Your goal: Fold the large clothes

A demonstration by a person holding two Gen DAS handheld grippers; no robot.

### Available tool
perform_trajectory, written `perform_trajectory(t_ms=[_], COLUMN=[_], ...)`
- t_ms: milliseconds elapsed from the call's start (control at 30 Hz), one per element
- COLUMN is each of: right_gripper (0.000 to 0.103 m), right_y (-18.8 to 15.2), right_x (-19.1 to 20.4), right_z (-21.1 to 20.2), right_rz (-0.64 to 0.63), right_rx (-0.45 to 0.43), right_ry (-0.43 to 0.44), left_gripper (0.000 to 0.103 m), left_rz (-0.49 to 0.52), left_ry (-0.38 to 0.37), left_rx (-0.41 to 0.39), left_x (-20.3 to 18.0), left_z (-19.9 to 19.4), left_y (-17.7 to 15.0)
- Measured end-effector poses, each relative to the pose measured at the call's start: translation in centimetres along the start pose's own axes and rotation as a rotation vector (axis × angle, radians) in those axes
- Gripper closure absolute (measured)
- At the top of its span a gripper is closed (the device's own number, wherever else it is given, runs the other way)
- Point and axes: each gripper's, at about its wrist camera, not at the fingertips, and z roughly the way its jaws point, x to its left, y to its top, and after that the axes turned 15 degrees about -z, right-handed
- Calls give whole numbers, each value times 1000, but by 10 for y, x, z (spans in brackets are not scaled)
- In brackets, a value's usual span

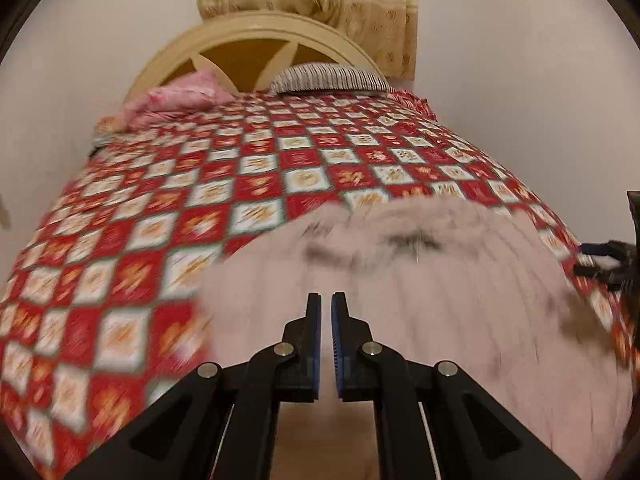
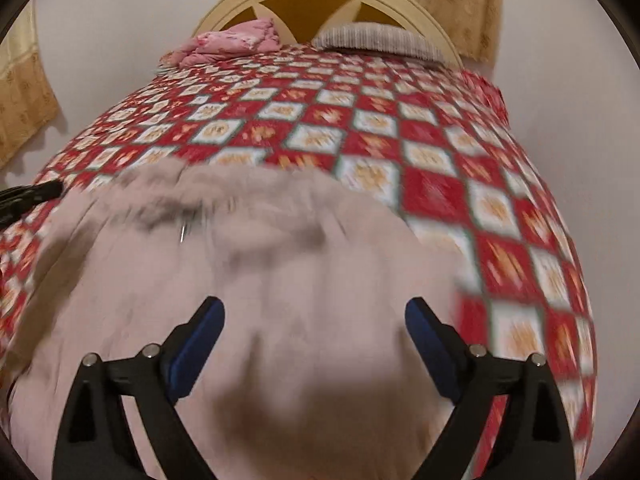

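Both frames smeared with blur, so I'm reading coarse only. Pale pink garment (image 1: 400,312) lies spread on the near end of the bed (image 1: 256,184), over the red checked bedspread, far edge bunched, dark marks there I can't resolve. My left hand-held gripper (image 1: 326,308) has its jaws nearly together, thin gap, no cloth visibly pinched between them. My right hand-held gripper (image 2: 314,312) has jaws wide apart, nothing between the pads, just garment lying underneath. I'd judge a fold has been laid and both are clear of the cloth so it can settle flat. Pink pillow (image 1: 180,100) and striped pillow (image 1: 328,78) sit at the headboard (image 1: 256,40), well apart from the work
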Motion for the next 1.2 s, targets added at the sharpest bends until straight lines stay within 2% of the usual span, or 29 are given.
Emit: perform_trajectory(t_ms=[33, 67, 100, 133, 167, 300, 400, 467, 633, 700, 767, 800, 867, 900, 933, 967, 1000, 1067, 1133, 1200], right_gripper=[9, 9, 9, 9, 9, 9, 9, 9, 9, 10, 13, 20, 28, 38, 43, 55, 81, 88, 90, 92], right_y=[-21, -43, -66, -90, -105, -165, -194, -213, -244, -254, -256, -256, -258, -259, -259, -259, -259, -260, -259, -262], right_x=[-4, -7, -10, -10, -10, -3, 12, 22, 35, 41, 52, 57, 61, 64, 68, 70, 71, 71, 74, 77], right_z=[-16, -32, -47, -63, -72, -109, -123, -127, -123, -117, -119, -119, -119, -119, -119, -120, -121, -128, -142, -162], right_rz=[25, 48, 66, 86, 99, 188, 229, 249, 310, 339, 301, 290, 308, 310, 301, 295, 306, 330, 323, 330], right_rx=[6, 14, 19, 22, 24, 22, 16, 21, 28, 42, 21, 14, -6, -11, -9, -13, -23, -41, -56, -87], right_ry=[5, 5, 7, 11, 9, 25, 38, 56, 78, 93, 54, 57, 70, 74, 73, 71, 107, 137, 153, 186], left_gripper=[88, 66, 37, 26, 19, 19, 19, 19, 19, 19, 19, 19, 19, 25, 38, 67, 87, 93, 94, 94], left_rz=[-2, -8, -24, -43, -64, -105, -109, -98, -139, -132, -148, -158, -182, -188, -188, -175, -155, -138, -113, -128], left_ry=[-3, 10, 24, 38, 49, 41, 31, 38, -56, -43, -42, -42, -65, -76, -82, -69, -75, -119, -145, -222], left_rx=[-8, -16, -25, -43, -73, -59, -27, -15, 57, 71, 88, 84, 77, 72, 64, 54, 40, 12, -41, -77], left_x=[11, 22, 32, 42, 54, 78, 82, 77, 60, 52, 48, 48, 50, 51, 51, 50, 49, 49, 45, 45], left_z=[-21, -43, -60, -78, -99, -142, -150, -146, -118, -105, -93, -90, -87, -88, -89, -92, -97, -116, -141, -177], left_y=[-16, -36, -53, -70, -90, -150, -183, -198, -219, -225, -229, -230, -230, -231, -232, -232, -232, -230, -228, -223])
